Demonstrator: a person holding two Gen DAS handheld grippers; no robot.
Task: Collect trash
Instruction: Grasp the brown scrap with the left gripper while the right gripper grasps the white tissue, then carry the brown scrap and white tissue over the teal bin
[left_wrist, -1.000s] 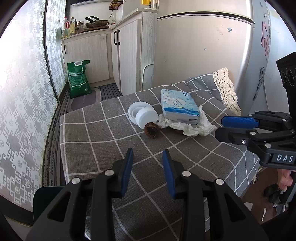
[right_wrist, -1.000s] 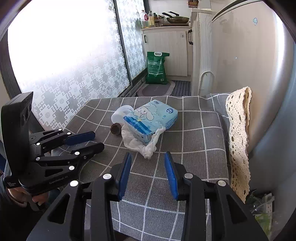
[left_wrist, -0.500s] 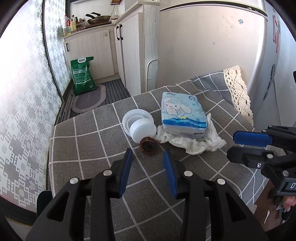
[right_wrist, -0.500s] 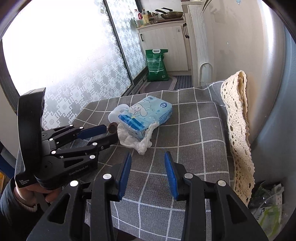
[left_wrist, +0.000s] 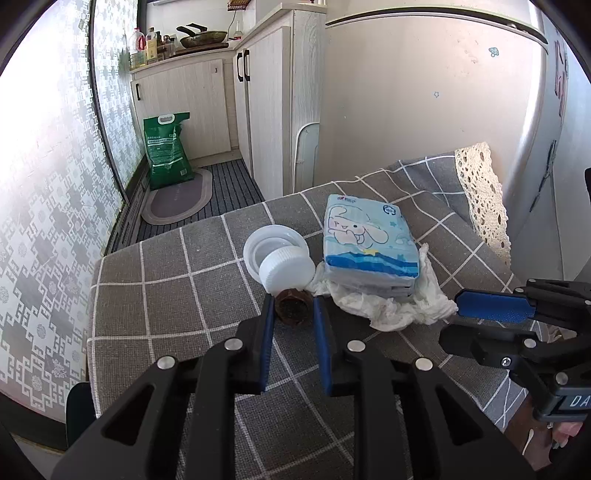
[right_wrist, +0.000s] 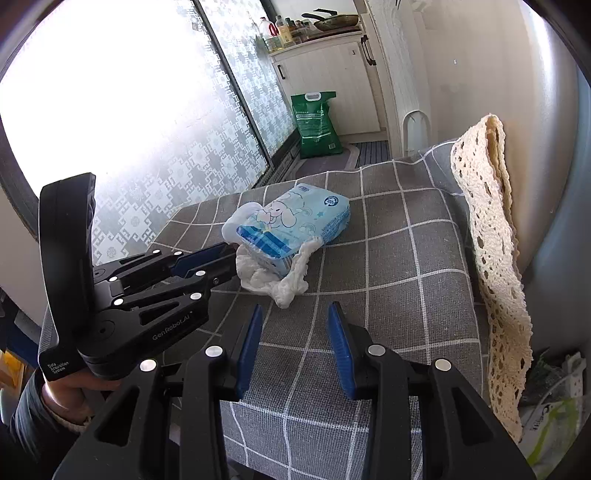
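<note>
The left claw (left_wrist: 293, 308) stood open around the brown cup (left_wrist: 293, 311); the right claw (right_wrist: 295, 325) gaped wide at the crumpled tissue's (right_wrist: 275, 278) 6 o'clock.

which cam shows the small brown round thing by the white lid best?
Left wrist: the brown piece sits in full view between the open left gripper fingertips, below the white lid. In the right wrist view, the left gripper hides it.

1 tissue pack (left_wrist: 370, 246), 1 crumpled tissue (left_wrist: 399, 308), 1 jar (left_wrist: 282, 262)

Bright daylight, blown-out frosted window (right_wrist: 122, 110), sharp focus, fisheye-warped edges
</note>
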